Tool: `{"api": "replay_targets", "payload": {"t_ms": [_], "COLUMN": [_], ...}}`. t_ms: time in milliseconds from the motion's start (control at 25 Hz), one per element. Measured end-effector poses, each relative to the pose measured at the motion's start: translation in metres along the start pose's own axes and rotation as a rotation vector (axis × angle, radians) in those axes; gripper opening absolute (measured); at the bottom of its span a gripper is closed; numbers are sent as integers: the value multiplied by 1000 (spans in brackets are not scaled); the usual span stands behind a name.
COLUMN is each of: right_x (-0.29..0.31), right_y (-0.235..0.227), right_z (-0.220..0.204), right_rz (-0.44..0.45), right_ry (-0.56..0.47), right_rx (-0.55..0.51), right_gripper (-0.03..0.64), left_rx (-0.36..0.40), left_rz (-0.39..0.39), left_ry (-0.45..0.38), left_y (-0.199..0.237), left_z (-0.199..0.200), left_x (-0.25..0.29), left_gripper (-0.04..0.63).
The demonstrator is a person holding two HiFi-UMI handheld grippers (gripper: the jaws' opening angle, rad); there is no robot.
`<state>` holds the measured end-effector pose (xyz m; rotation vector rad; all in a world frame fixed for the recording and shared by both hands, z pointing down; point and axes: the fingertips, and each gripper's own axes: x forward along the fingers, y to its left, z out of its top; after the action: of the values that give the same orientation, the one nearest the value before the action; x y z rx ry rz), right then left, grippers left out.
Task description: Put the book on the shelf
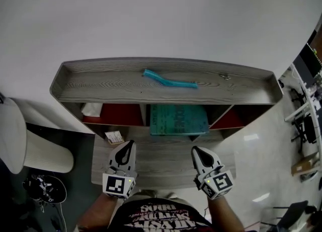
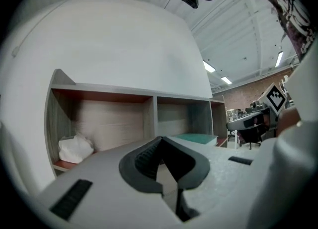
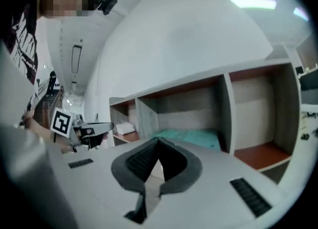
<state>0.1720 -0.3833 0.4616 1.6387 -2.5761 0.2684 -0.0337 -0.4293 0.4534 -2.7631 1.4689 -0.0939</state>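
A teal book lies flat in the middle compartment of the grey wooden shelf unit, sticking out a little over its front edge. It shows as a teal slab in the right gripper view and as a thin teal slab in the left gripper view. My left gripper and right gripper are held side by side in front of the shelf, above a low grey board, both pointing at the book from a short distance. Both are shut and hold nothing.
A turquoise strip and a small metal piece lie on the shelf top. White crumpled paper sits in the left compartment, with a small card below it. A white round bin stands at left, black office chairs at right.
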Motion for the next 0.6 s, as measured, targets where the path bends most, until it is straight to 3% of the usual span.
{"api": "replay_targets", "payload": {"t_ms": [280, 600], "right_x": [-43, -75], "right_y": [-12, -2], "right_z": [37, 37], "right_rz": [-52, 9], "right_ry": [-64, -77], "right_rx": [-151, -155], "right_gripper": [2, 2], "left_rx": [24, 51], "left_rz": [10, 38], "left_ry": [-34, -41], "left_y": [-35, -67], "left_z": [27, 37], "left_x": [-24, -57], "left_gripper": [0, 0]}}
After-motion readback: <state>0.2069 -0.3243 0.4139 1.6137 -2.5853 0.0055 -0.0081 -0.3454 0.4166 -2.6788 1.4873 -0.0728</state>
